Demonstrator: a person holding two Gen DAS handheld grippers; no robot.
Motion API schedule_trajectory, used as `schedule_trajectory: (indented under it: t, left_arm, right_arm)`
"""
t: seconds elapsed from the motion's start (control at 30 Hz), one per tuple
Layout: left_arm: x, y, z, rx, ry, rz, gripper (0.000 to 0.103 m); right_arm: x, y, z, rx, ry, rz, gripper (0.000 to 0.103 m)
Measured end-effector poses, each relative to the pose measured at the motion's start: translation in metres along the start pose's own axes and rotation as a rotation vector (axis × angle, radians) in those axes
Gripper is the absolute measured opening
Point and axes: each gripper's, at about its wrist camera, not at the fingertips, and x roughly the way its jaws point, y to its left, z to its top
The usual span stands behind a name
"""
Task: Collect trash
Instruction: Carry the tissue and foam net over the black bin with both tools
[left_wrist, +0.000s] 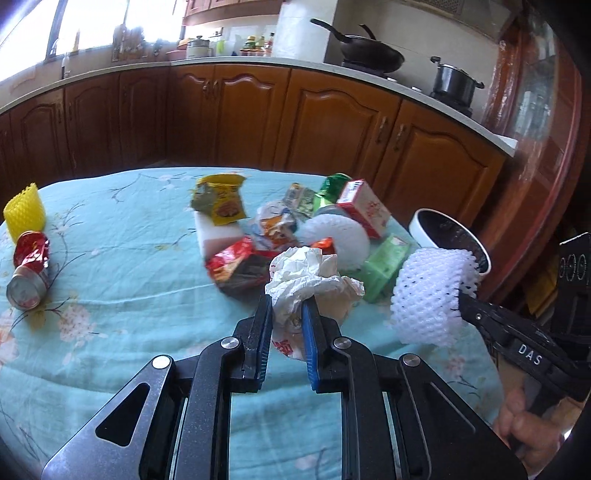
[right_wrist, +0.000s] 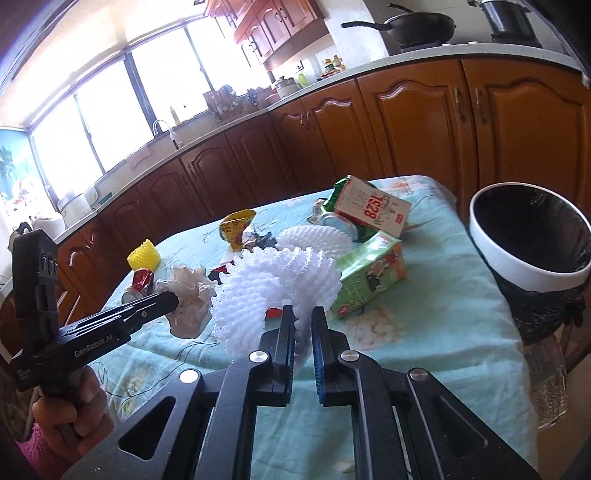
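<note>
Left claw: jaws closed tight on a crumpled white paper wad, which is lifted clear of the tabletop.

Right claw: jaws pinched on a white foam fruit net, also held off the cloth. In the left wrist view this net hangs at 3 o'clock of the paper wad, just in front of the bin.

A white-rimmed bin with a black liner stands at the tabletop's edge, at 2 o'clock of the right claw.

Remaining litter on the blue floral cloth, from the left claw outward: a red snack wrapper at 10 o'clock, touching a white foam block; a second white foam net at 12 o'clock; a green carton at 1 o'clock, lying on its side; a red-and-white carton beyond it; a yellow wrapper at 11 o'clock. Well apart, at 9 o'clock, a crushed red can lies beside a yellow foam net.

A person's hand grips the left claw's handle.
</note>
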Motion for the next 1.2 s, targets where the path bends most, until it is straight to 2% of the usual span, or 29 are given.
schedule_trajectory:
  t: [0.27, 0.53, 0.93, 1.2]
  left_arm:
    - [0.03, -0.067, 0.012, 0.061, 0.059, -0.129, 0.015]
    - [0.052, -0.122, 0.027, 0.136, 0.073, -0.198, 0.015]
    - [0.104, -0.188, 0.054, 0.204, 0.101, -0.226, 0.015]
    - [0.141, -0.224, 0.076, 0.227, 0.111, -0.218, 0.015]
  right_arm:
    - [-0.033, -0.061, 0.003, 0.093, -0.053, -0.109, 0.009]
    - [-0.056, -0.116, 0.014, 0.175, -0.096, -0.207, 0.009]
    - [-0.051, -0.173, 0.044, 0.223, -0.114, -0.276, 0.009]
    - [-0.035, -0.205, 0.061, 0.25, -0.078, -0.279, 0.009]
